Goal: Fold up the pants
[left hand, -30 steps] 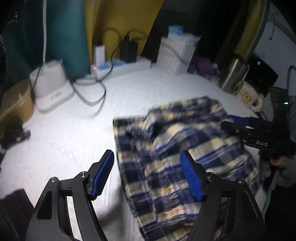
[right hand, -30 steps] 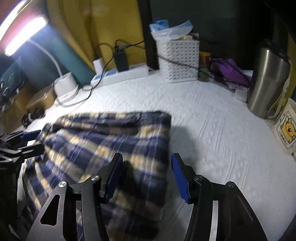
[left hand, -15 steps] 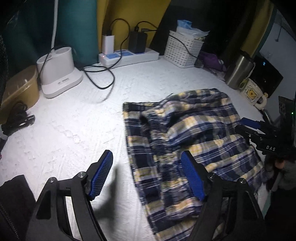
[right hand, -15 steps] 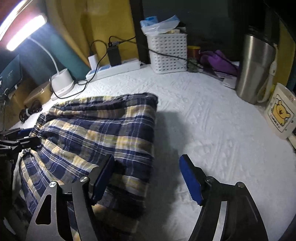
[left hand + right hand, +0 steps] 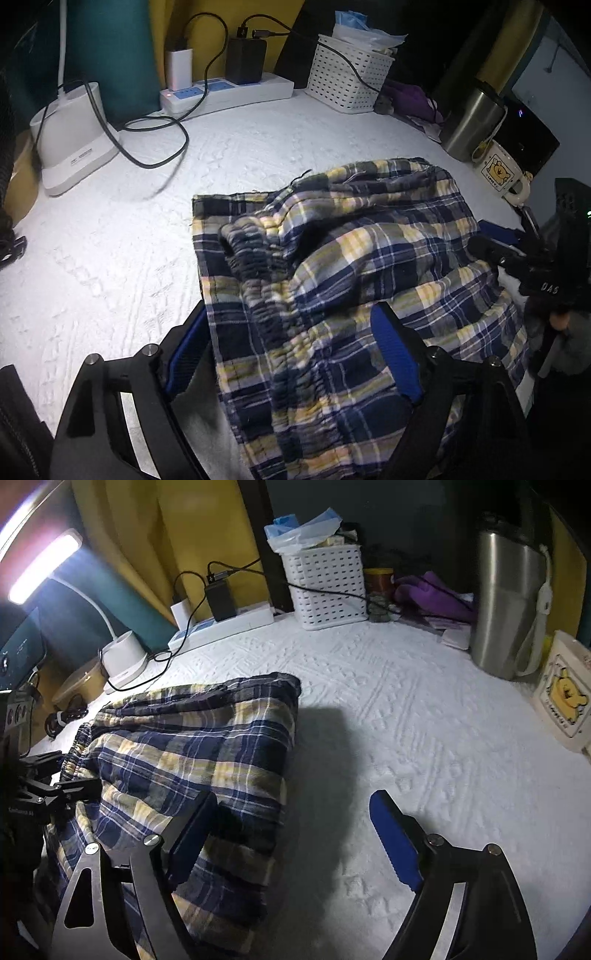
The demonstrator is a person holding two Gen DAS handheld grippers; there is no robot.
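The blue, yellow and white plaid pants (image 5: pixel 369 266) lie folded over on the white quilted surface (image 5: pixel 110 258), the gathered waistband (image 5: pixel 258 266) on their left side. My left gripper (image 5: pixel 291 354) hovers low over the waistband edge. Its jaws are opening, and cloth lies between the blue pads without being pressed. My right gripper (image 5: pixel 293 840) is also opening. Its left finger (image 5: pixel 192 834) is over the pants (image 5: pixel 192 746) and its right finger (image 5: pixel 395 845) over bare surface, gripping nothing. Each gripper shows in the other's view: right gripper (image 5: pixel 517 254), left gripper (image 5: pixel 55 786).
Along the back stand a white lamp base (image 5: pixel 70 140), a power strip (image 5: pixel 225 96) with chargers and a looping black cable (image 5: pixel 162 147), and a white basket (image 5: pixel 351 74). A steel tumbler (image 5: pixel 506 605) and a bear mug (image 5: pixel 561 694) stand at the right.
Both grippers' jaws have spread wider. The left gripper has come in closer over the waistband, so cloth now lies between its fingers. The pants lie still on the surface.
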